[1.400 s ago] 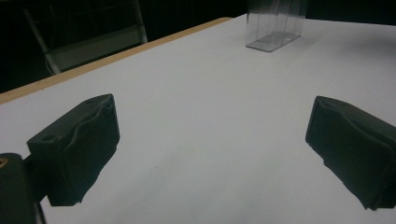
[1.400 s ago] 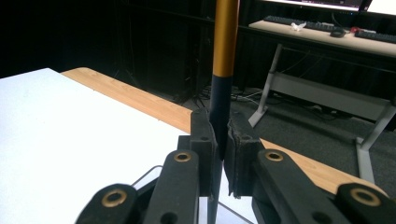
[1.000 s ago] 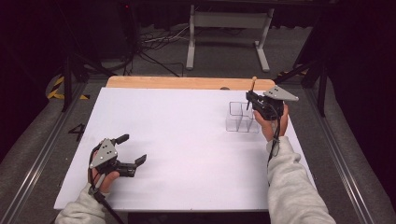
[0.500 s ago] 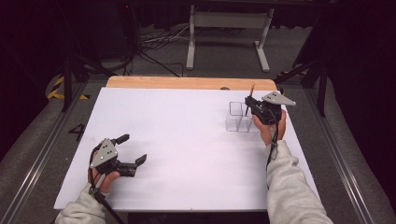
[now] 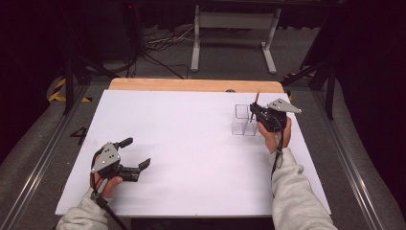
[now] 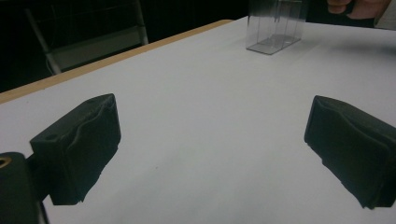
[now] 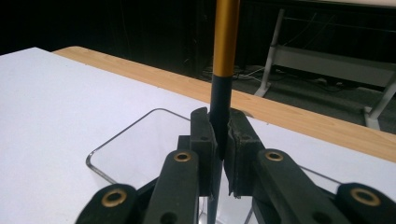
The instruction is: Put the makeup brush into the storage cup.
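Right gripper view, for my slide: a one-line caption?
Right gripper clamps an upright black-and-gold pen above a clear container.

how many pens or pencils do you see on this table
1. A single black-and-gold pen stands upright, clamped in the right gripper over the clear container at the table's far right. No others visible.

Black-and-gold pen (image 7: 223, 70), clear box (image 5: 242, 120)

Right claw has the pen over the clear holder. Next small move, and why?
Probably lower it straight down. The right claw is shut on the pen, which stands about upright with its lower end at the rim of the clear holder, not yet down inside. A short descent should seat it before the jaws open. The left claw rests open, far from the holder, so it needn't move.
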`<state>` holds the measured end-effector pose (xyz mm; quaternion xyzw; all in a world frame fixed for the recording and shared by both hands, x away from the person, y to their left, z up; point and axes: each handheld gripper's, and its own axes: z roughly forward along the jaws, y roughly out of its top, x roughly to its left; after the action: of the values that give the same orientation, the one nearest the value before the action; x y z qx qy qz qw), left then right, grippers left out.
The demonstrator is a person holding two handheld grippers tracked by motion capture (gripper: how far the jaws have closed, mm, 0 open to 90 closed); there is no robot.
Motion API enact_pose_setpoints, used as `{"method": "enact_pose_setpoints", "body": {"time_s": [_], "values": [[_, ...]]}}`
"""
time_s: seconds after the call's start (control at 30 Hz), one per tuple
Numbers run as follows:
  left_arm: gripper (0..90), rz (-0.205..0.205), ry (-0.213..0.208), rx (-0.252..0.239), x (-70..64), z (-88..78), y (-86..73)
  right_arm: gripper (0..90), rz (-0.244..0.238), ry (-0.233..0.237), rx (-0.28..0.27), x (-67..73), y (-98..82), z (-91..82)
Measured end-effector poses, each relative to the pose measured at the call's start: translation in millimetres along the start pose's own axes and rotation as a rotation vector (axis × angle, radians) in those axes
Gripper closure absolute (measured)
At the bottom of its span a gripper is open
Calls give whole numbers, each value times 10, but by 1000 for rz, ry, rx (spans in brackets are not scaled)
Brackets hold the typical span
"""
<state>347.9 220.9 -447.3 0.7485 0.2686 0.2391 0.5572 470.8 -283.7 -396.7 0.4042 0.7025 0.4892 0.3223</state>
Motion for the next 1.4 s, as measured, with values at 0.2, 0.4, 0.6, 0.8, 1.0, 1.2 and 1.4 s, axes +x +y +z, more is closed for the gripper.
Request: {"method": "enact_pose_setpoints", "body": {"time_s": [0.2,0.4,0.6,0.8,1.0,1.2,1.4], "values": [[45,-3,6,1,1,-8,0,836,-1,1,3,18,-9,8],[45,1,-3,3,1,1,0,835,5,2,1,14,-12,8],[44,2,-3,5,4,-1,-1,833,11,-1,2,-15,-23,8],[45,4,-13,9,-4,7,0,714,31,0,0,-42,-37,6],[44,2,-15,13,0,7,-2,600,50,6,-19,-47,-20,-34],[42,2,-11,13,0,7,-3,524,41,33,-49,0,3,-123],[39,2,-12,12,-6,1,-1,458,19,38,-65,44,40,-197]]}}
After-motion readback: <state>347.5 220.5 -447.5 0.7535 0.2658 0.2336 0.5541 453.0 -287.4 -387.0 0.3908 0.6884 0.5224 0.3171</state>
